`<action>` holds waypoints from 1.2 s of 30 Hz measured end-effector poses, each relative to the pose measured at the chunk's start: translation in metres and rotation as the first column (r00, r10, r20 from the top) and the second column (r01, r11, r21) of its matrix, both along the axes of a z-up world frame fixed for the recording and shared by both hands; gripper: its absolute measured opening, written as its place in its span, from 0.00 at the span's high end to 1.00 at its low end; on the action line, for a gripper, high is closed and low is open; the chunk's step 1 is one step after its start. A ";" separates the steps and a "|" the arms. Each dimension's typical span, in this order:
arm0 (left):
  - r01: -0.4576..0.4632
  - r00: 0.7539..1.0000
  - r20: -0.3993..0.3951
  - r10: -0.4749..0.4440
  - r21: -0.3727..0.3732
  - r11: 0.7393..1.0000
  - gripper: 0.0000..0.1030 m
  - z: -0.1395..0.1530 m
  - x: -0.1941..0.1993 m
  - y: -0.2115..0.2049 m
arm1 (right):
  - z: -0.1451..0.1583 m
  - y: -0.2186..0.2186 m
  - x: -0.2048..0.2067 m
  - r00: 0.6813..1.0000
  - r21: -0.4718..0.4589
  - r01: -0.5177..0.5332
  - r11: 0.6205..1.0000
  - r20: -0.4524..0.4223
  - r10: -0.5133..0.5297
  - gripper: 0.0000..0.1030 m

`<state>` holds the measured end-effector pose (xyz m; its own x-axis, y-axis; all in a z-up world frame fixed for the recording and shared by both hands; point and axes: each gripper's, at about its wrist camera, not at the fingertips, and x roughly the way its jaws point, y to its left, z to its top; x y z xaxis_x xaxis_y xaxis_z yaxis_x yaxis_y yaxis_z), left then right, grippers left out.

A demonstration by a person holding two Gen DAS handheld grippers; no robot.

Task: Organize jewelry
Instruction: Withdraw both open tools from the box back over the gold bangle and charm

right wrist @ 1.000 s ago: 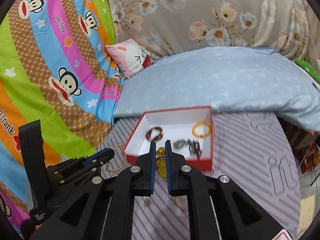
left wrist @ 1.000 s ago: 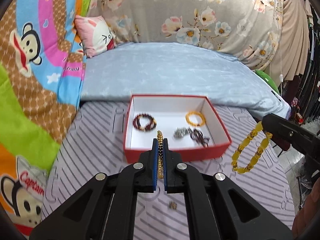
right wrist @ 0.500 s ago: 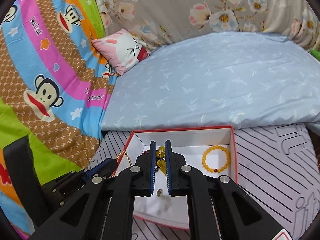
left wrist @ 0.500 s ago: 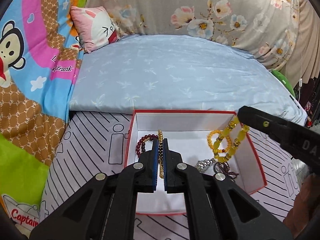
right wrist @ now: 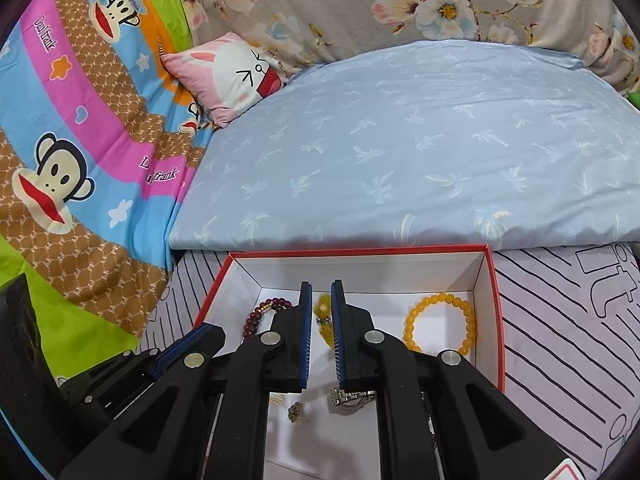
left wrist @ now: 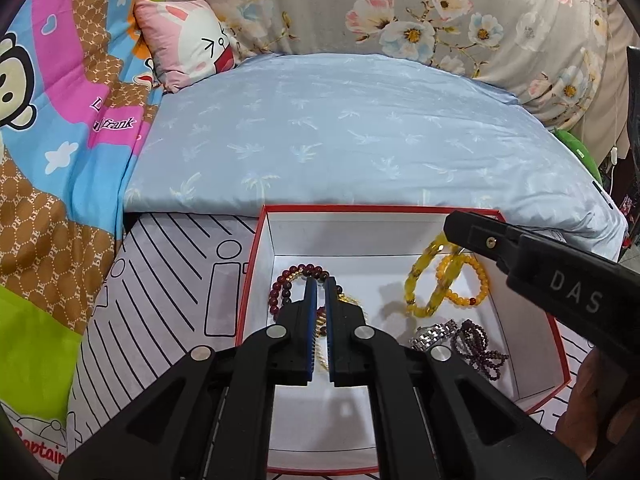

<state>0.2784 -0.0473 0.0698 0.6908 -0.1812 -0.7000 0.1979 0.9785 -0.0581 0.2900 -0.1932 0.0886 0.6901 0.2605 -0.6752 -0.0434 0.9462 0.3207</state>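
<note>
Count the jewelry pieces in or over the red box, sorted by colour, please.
Dark red: 1, bead bracelet
Yellow-orange: 2, chunky bracelet, round-bead bracelet
Gold: 1, chain
Silver: 1, watch
Purple: 1, bead piece
Total: 6

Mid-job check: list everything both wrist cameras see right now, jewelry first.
box: 1, red outside and white inside, on the mat
dark red bracelet: 1, box, left
orange bracelet: 1, box, right
watch: 1, silver, box, near right
purple beads: 1 bunch, beside the watch
gold chain: 1, in the left tool
yellow bracelet: 1, in the right tool
mat: 1, grey with black lines, under the box
quilt: 1, pale blue, behind the box
pillow: 1, pink, far left
left tool: black, shut on the chain
right tool: black, jaws opening, bracelet between them
hand: 1, behind the right tool
</note>
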 end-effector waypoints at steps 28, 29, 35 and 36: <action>-0.030 0.999 0.038 0.031 -0.046 0.999 0.60 0.022 -0.084 0.028 | 0.006 -0.009 -0.143 0.999 -0.079 0.042 0.996 0.032 -0.040 0.68; -0.029 0.999 0.034 0.031 -0.050 0.998 0.60 0.021 -0.088 0.030 | 0.004 -0.010 -0.150 0.999 -0.082 0.045 0.996 0.028 -0.043 0.68; -0.021 1.000 0.002 0.021 -0.061 0.998 0.60 0.009 -0.120 0.035 | -0.011 -0.016 -0.188 0.998 -0.074 0.066 0.995 -0.006 -0.066 0.68; -0.019 1.000 -0.001 0.019 -0.060 0.998 0.60 0.007 -0.125 0.034 | -0.014 -0.017 -0.195 0.998 -0.074 0.067 0.995 -0.014 -0.068 0.68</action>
<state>0.1532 -0.0130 0.0769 0.6940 -0.2096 -0.6888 0.1793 0.9769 -0.1166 0.0954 -0.2102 0.0742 0.6928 0.1632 -0.7025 0.0264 0.9677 0.2508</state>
